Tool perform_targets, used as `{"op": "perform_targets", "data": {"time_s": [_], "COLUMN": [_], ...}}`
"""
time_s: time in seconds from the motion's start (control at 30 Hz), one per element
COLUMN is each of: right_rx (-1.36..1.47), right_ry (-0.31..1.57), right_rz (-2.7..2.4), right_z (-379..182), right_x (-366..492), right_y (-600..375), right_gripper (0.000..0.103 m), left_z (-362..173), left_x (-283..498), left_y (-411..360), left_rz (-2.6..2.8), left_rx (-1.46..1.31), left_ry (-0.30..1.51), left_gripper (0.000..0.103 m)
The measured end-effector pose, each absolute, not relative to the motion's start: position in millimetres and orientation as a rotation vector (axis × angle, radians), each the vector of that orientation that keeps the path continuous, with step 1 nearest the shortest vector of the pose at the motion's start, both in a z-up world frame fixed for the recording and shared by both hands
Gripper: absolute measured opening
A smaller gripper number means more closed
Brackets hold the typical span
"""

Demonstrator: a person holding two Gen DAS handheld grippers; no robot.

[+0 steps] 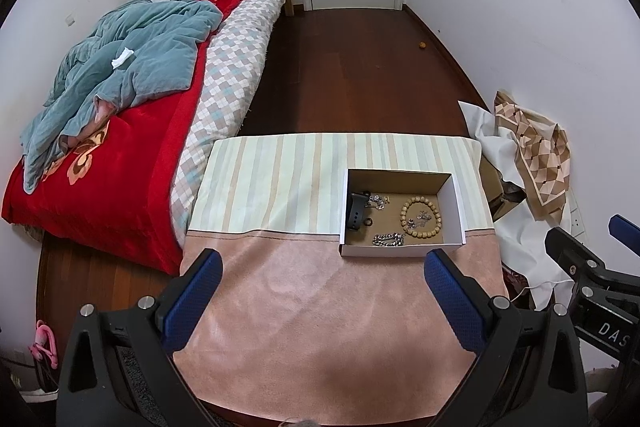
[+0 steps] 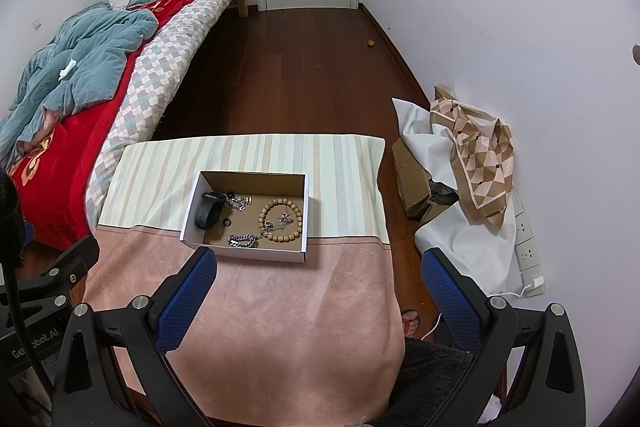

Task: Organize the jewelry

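Left tongs (image 1: 322, 267) spread wide apart, blue pads empty, hovering over the pink part of the counter (image 1: 312, 307). Right tongs (image 2: 318, 265) likewise spread wide and empty, above the counter's right edge, with the left pad just short of the box's near wall.

On the counter, a shallow white box (image 1: 456, 211) with a brown floor, sitting across the seam between striped cloth and pink cloth, toward the right side. All jewelry inside it:
- black watch strap (image 1: 357, 211) against the left wall
- small dark ring (image 1: 368, 223) just beside the strap
- thin silver chain (image 1: 376, 202) near the back, right of the strap
- wooden bead bracelet (image 1: 421, 218) on the right, small silver pieces lying within its loop
- chunky silver chain bracelet (image 1: 388, 239) along the front wall, touching the beads

Beside the counter, a bed (image 1: 100, 131) with red cover and teal quilt; dark wooden floor (image 1: 352, 67) beyond; patterned scarf (image 1: 536, 155) heaped on white cloth at the right wall.
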State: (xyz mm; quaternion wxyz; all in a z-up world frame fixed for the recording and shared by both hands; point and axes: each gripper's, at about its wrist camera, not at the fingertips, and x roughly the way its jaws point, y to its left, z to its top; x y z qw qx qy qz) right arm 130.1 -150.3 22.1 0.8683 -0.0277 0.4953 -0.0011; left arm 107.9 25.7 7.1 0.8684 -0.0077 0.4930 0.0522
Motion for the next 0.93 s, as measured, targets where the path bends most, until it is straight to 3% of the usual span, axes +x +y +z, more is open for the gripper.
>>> {"op": "perform_targets", "data": {"time_s": [0.93], "right_rx": [-0.068], "right_ry": [1.04], "right_rz": [0.009], "right_z": [28.4], "right_x": [130.1], "right_y": [-151.1], "right_gripper": [0.103], "left_z": [11.0], "left_x": [105.8], "left_y": [30.2], "left_rz": [0.102], "left_rx": [-0.02], "left_ry": [1.026], "left_gripper": [0.103]}}
